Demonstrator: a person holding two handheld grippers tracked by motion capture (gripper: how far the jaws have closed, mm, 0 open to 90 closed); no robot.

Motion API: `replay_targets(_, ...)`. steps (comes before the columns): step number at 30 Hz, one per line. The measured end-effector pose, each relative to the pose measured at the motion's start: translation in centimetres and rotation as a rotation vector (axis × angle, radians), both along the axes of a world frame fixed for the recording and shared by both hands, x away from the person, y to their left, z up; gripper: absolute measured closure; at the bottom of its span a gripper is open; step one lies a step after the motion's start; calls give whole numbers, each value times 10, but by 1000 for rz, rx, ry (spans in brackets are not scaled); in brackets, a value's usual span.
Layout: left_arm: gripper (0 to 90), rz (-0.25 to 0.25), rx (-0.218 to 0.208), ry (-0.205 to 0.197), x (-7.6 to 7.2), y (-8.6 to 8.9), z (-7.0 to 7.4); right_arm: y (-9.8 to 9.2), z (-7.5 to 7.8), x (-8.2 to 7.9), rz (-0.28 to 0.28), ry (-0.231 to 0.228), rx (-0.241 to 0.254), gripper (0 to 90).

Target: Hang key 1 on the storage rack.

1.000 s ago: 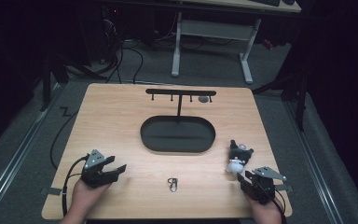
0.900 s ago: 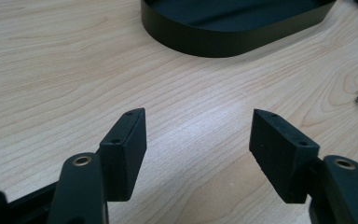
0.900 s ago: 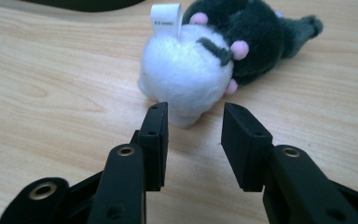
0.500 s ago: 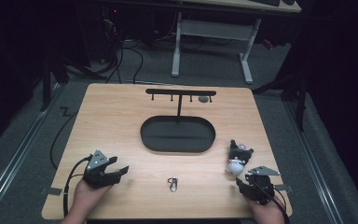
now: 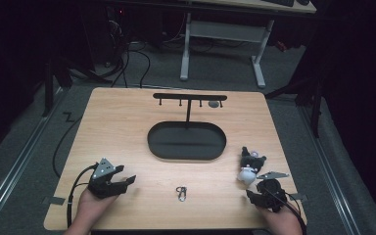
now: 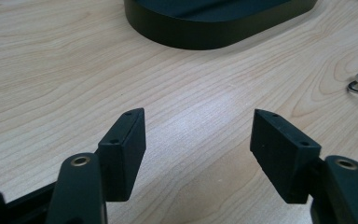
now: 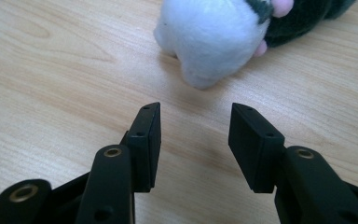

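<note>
Right gripper (image 7: 193,135) jaws apart, have just been opening, nothing between them. Plush toy (image 7: 223,37) lies on table (image 5: 127,127) just ahead of jaws, not touching; path to it unobstructed. Left gripper (image 6: 198,149) jaws wide apart, bare wood between. Black oval tray (image 5: 186,140) mid-table, hook stand (image 5: 189,98) rising at its far edge. Metal clip (image 5: 181,193) near front edge, between both grippers, well apart from toy.
</note>
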State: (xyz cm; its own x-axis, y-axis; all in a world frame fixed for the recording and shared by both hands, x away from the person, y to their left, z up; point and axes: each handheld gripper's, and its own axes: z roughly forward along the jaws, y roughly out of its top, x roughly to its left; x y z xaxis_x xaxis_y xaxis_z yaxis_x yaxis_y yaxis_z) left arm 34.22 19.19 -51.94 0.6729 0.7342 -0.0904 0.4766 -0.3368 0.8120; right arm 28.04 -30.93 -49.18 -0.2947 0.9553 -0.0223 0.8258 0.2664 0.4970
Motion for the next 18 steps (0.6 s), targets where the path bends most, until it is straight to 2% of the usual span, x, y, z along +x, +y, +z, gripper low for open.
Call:
replay_targets(4,364,-5,6,-2,0,-1,0,4,3,4,16,47,-11,531)
replay_targets(11,364,-8,6,-1,0,-1,-1,8,6,9,34,75,-35,531)
replay_targets(18,365,-16,6,1,0,-2,0,8,15,17,33,133,-69,524)
